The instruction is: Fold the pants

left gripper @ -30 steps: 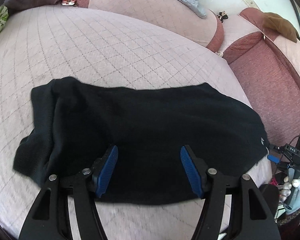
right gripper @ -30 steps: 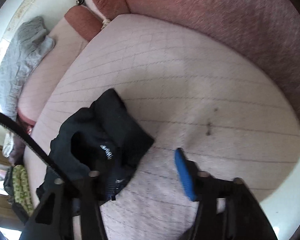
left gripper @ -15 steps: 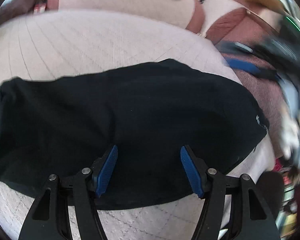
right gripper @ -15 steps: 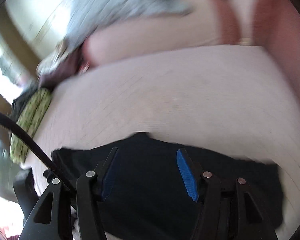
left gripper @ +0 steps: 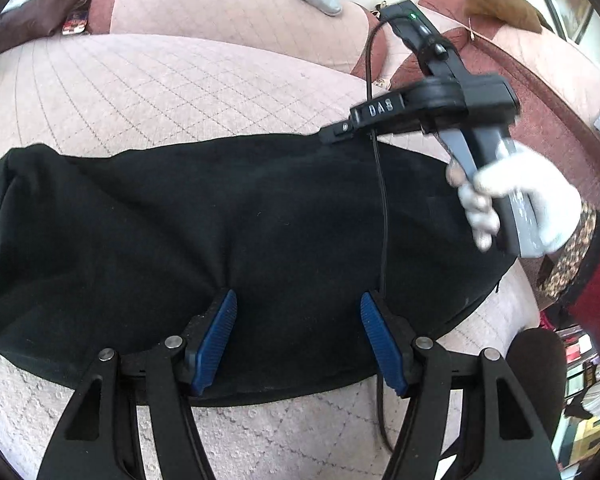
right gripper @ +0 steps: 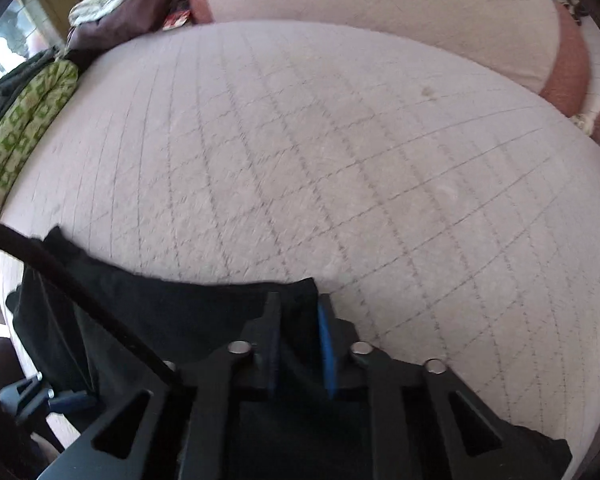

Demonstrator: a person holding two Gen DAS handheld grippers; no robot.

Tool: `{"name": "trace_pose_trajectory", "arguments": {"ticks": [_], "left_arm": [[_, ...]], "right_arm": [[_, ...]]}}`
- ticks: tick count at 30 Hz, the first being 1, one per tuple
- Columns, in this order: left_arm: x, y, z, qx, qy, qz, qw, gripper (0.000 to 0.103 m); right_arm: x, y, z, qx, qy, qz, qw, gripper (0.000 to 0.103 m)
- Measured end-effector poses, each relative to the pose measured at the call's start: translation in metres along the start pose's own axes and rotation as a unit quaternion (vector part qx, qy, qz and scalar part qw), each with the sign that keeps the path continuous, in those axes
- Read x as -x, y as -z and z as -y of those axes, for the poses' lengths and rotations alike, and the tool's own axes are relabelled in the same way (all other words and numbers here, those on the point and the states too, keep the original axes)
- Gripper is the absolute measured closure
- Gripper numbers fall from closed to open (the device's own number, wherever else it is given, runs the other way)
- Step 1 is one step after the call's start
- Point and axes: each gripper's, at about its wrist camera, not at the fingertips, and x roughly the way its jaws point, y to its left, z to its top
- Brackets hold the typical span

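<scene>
Black pants [left gripper: 240,232] lie folded into a band across the pink quilted sofa seat [left gripper: 160,88], right tongs closing on the far edge.

The right tongs [right gripper: 298,344] are closing with the pants' far corner between their blue pads; whether they already bite is hard to tell through the blur. A thin pinch may catch only the top layer, so the fold could peel apart or the cloth slip out when lifted. The left tongs [left gripper: 298,336] stand apart, pressed down on the near part and gripping nothing, so the band may drag. The black cable [left gripper: 382,220] crosses the cloth and could snag. The left wrist view alone shows the gloved hand [left gripper: 516,200] and the whole band; the right wrist view alone shows the pinched corner.
</scene>
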Motion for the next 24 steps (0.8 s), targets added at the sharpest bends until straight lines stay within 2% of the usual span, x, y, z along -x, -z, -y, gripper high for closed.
{"name": "trace_pose_trajectory", "arguments": {"ticks": [2,3,4,6,8,10,12,14,17,19,20,24], "left_arm": [[0.000,0.002,0.005,-0.009,-0.008,0.002,0.9999,0.039],[0.001,0.002,0.006,-0.010,-0.009,0.003,0.9999,0.039],[0.001,0.002,0.006,-0.010,-0.008,0.003,0.9999,0.039],[0.006,0.001,0.004,0.000,-0.001,-0.004,1.0000,0.039],[0.020,0.001,-0.001,0.018,0.012,-0.009,0.9997,0.039],[0.042,0.006,-0.011,0.030,0.020,0.000,0.9993,0.039],[0.069,0.014,-0.025,0.043,0.006,0.015,0.9989,0.039],[0.094,0.020,-0.048,0.078,-0.013,0.031,0.9964,0.039],[0.128,0.028,-0.094,0.155,-0.063,0.054,0.9844,0.039],[0.145,0.033,-0.115,0.190,-0.076,0.070,0.9763,0.039],[0.156,0.038,-0.125,0.205,-0.082,0.080,0.9721,0.039],[0.179,0.050,-0.138,0.217,-0.106,0.101,0.9652,0.038]], "right_arm": [[0.002,-0.007,0.008,-0.018,0.020,0.012,1.000,0.093],[0.002,-0.012,0.011,-0.028,0.029,0.016,0.999,0.102],[0.003,-0.017,0.017,-0.041,0.053,0.022,0.998,0.102],[0.004,-0.024,0.026,-0.064,0.073,0.029,0.995,0.101],[0.010,-0.027,0.029,-0.082,0.074,0.031,0.993,0.100],[0.031,-0.023,0.015,-0.077,0.064,0.051,0.994,0.089],[0.053,-0.016,-0.013,-0.053,0.039,0.068,0.996,0.050],[0.072,-0.008,-0.053,-0.023,-0.010,0.084,0.996,0.039],[0.077,0.003,-0.116,0.022,-0.083,0.072,0.994,0.039],[0.068,0.007,-0.155,0.049,-0.115,0.056,0.991,0.039],[0.062,0.007,-0.180,0.067,-0.123,0.047,0.989,0.039],[0.040,0.002,-0.249,0.116,-0.100,0.042,0.987,0.039]]}}
